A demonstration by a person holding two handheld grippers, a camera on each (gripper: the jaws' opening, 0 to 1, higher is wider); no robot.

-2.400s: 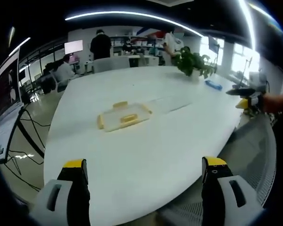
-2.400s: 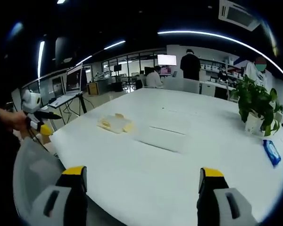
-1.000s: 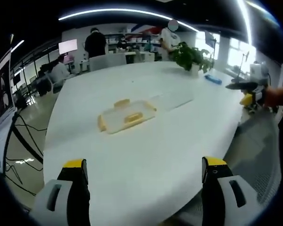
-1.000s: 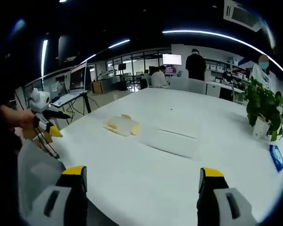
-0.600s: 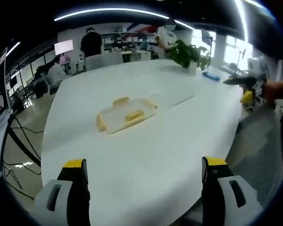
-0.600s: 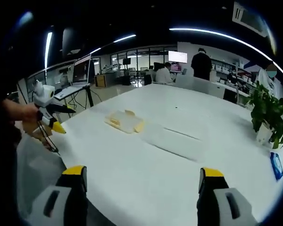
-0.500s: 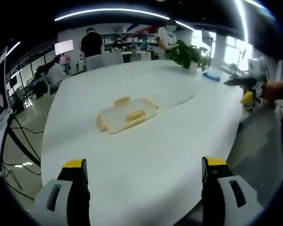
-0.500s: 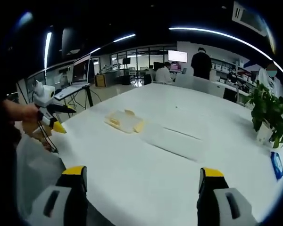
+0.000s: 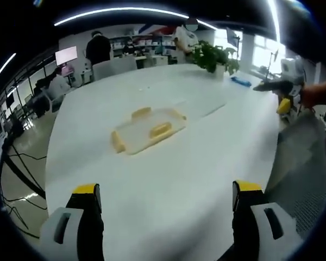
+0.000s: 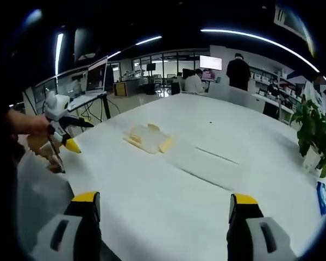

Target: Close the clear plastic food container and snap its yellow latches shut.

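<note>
The clear plastic container [image 9: 146, 129] lies flat on the white table [image 9: 168, 163], with yellow latches [image 9: 160, 129] around its rim. A flat clear sheet, maybe its lid [image 10: 209, 163], lies on the table just beside it. In the right gripper view the container [image 10: 146, 137] sits left of centre. My left gripper [image 9: 166, 188] is open and empty, well short of the container. My right gripper [image 10: 164, 198] is open and empty too, over the table's near edge. Each gripper shows in the other's view, held in a hand: right gripper [image 9: 277, 89], left gripper [image 10: 62, 130].
A potted plant [image 9: 214, 57] and a blue packet [image 9: 242, 81] stand at the table's far end. A grey mesh chair back [image 9: 299, 157] is by the table edge. People, desks and screens fill the room behind. A laptop on a stand [image 10: 95, 76] is off the table.
Both views have come closer to the table and the container looks a little larger. The container and the clear sheet lie where they were. Both grippers stay open.
</note>
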